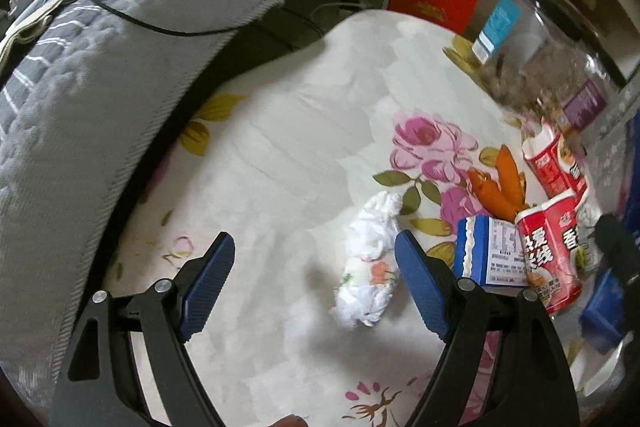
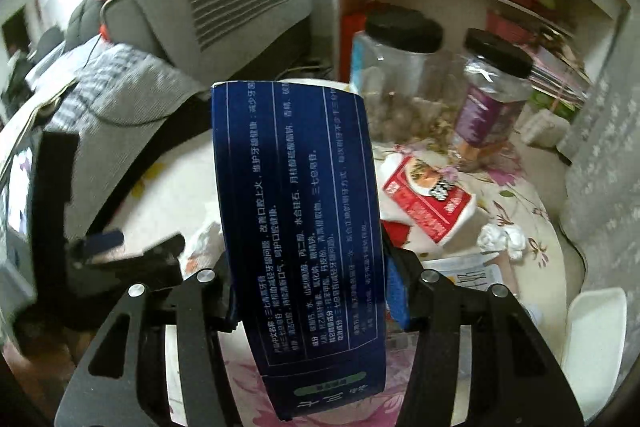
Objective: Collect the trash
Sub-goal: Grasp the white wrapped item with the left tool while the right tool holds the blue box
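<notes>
Tongs on the left (image 1: 314, 267) stand wide apart over the counter (image 1: 280, 131), the crumpled tissue (image 1: 370, 259) lying between their tips, nearer the right one. It looks light and soft; pinch across its middle. The right tongs (image 2: 310, 291) are clamped on a stiff, light blue box (image 2: 300, 227).
</notes>
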The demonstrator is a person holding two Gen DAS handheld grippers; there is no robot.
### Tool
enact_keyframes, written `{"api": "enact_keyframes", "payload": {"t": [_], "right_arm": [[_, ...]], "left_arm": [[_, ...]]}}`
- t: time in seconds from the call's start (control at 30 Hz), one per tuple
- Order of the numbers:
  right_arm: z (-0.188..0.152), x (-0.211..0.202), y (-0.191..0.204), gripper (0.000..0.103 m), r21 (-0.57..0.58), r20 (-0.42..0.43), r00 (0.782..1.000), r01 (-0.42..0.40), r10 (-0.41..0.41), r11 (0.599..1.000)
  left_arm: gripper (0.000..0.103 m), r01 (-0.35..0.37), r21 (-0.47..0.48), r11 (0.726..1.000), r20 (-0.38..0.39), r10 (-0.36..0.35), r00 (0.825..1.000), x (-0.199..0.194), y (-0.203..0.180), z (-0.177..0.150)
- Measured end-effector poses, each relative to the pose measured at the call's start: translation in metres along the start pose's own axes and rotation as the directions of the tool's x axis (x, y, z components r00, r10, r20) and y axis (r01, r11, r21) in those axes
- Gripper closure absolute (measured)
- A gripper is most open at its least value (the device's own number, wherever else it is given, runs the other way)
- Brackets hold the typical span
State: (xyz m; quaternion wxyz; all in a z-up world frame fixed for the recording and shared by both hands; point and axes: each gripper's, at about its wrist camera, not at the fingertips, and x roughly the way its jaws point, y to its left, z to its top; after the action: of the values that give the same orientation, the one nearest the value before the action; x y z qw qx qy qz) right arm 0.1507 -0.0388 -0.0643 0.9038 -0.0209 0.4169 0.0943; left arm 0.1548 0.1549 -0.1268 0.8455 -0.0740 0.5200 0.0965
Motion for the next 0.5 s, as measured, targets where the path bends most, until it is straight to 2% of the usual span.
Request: {"api": "enact_keyframes", "payload": {"t": [0.37, 0.5], "right_arm": [[-0.005, 0.010, -0.008, 0.052, 0.045, -0.030, 0.999, 0.017, -0.016, 0.999], [-0.006, 0.011, -0.007, 0.052, 0.042, -0.037, 0.999, 0.017, -0.015, 0.999]], "left_arm": [[0.023, -0.016, 0.079, 0.997, -0.049, 0.020, 0.999, 0.029, -0.022, -0.008], [0.036, 0.009, 0.113, 0.994, -0.067, -0.001, 0.998, 0.031, -0.030, -0.011]]}}
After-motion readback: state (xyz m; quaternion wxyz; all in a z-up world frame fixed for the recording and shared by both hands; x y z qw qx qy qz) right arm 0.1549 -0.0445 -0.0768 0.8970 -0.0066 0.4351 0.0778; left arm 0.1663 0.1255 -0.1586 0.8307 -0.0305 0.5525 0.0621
